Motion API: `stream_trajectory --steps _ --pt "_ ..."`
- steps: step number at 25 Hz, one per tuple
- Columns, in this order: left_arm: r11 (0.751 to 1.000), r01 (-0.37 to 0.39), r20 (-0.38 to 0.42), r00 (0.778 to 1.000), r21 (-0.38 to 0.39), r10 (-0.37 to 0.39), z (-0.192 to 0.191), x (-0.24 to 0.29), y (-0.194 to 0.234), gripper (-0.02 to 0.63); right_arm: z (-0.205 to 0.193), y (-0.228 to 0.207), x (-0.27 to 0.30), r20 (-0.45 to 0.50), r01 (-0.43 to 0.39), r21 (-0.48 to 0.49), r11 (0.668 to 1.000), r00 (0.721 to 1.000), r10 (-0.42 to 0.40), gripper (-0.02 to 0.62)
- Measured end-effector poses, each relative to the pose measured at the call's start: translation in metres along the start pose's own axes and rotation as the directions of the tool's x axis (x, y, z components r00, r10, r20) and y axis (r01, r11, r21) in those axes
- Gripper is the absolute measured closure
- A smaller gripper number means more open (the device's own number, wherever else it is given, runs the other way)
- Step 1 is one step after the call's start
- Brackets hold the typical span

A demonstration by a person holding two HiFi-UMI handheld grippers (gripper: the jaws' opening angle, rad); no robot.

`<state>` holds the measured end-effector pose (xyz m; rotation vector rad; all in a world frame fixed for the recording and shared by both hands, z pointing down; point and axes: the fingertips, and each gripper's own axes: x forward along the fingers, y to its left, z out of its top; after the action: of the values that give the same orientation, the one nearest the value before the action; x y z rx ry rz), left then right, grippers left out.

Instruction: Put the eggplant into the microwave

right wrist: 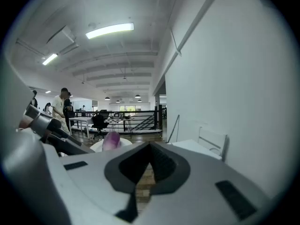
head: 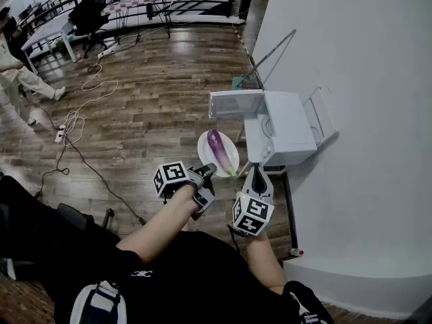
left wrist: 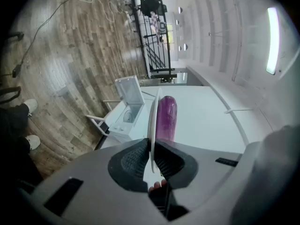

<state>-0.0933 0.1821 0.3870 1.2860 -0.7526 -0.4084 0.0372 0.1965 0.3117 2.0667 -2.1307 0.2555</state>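
**Item 1: eggplant** [head: 217, 147] [left wrist: 166, 118]. Purple. It lies loose and lengthwise on a white plate [head: 204, 151] [left wrist: 152, 121]. It is not yet in the microwave. The plate is carried in the air over the wooden floor, just near and left of the oven.

**Item 2: left hand-held gripper** [head: 208, 171] [left wrist: 151, 153]. The jaws are narrow, pinching the plate's near rim between the 2 pads. The plate is gripped at this rim alone.

**Item 3: right hand-held gripper** [head: 258, 174] [right wrist: 150, 161]. The jaws are together with nothing in them. It is held just right of the plate, near the microwave's near side.

**Item 4: microwave** [head: 280, 127] [left wrist: 124, 121]. White and small. Its door [head: 236, 104] [left wrist: 130, 90] is swung open on the far left, so the cavity is free to enter.

**Handling note (judgement).** The step in hand is carrying the plate to the opening.
- Keep the plate flat, because the round eggplant would likely roll off a tilted plate.
- With only 1 rim gripped, the far edge may sag, so move slowly.
- Steer clear of the door's edge and lead with the plate's far rim.
- Set the plate fully down inside before loosening the pinch.
- The idle right hand-held gripper could steady the oven, which looks light enough to shift.
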Motion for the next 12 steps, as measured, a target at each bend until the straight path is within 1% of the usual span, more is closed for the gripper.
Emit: stream_trajectory --steps 5,12 --pt "1.000 0.010 0.003 1.000 -0.003 -0.010 0.0014 0.0023 -0.0024 0.588 -0.0001 0.0000 0.0050 -0.002 -0.012 0.010 1.000 1.000 0.012 0.591" --pt "1.000 0.011 -0.005 1.000 0.002 -0.011 0.0078 0.0039 0.0002 0.588 0.0004 0.0020 0.0106 0.015 0.011 0.010 1.000 1.000 -0.011 0.591"
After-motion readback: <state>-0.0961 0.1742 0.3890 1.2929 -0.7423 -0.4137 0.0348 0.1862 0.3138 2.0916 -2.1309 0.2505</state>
